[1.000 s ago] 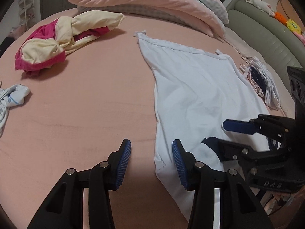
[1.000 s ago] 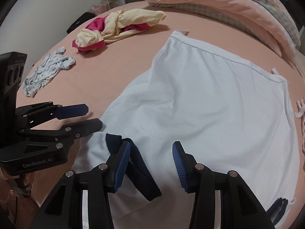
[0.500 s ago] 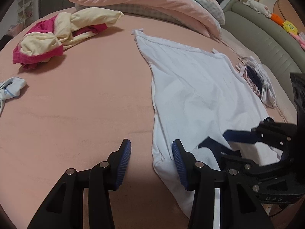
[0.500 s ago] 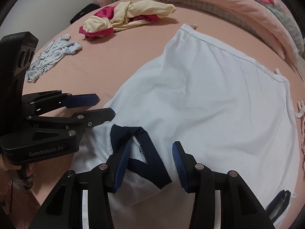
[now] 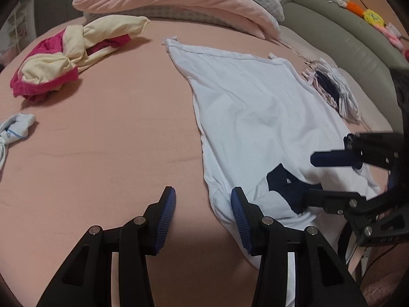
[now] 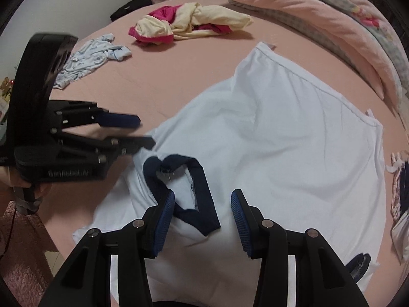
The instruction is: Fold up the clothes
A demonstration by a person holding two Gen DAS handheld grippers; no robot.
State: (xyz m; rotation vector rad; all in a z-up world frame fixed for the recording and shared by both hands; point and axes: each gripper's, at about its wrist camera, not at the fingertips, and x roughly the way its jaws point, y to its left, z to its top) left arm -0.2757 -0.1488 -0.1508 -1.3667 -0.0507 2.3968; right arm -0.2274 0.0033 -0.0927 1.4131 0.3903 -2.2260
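Pink bed (image 5: 102,140): carries everything.
White T-shirt (image 6: 281,140): spread flat on bed, navy collar (image 6: 194,204) nearest.
Left gripper (image 5: 203,208): released, over shirt's near edge.
Right gripper (image 6: 203,208): released, straddling collar.

A shirt (image 6: 294,153) lies spread on the bed (image 5: 115,140), crumpled clothes (image 5: 66,56) behind-left.
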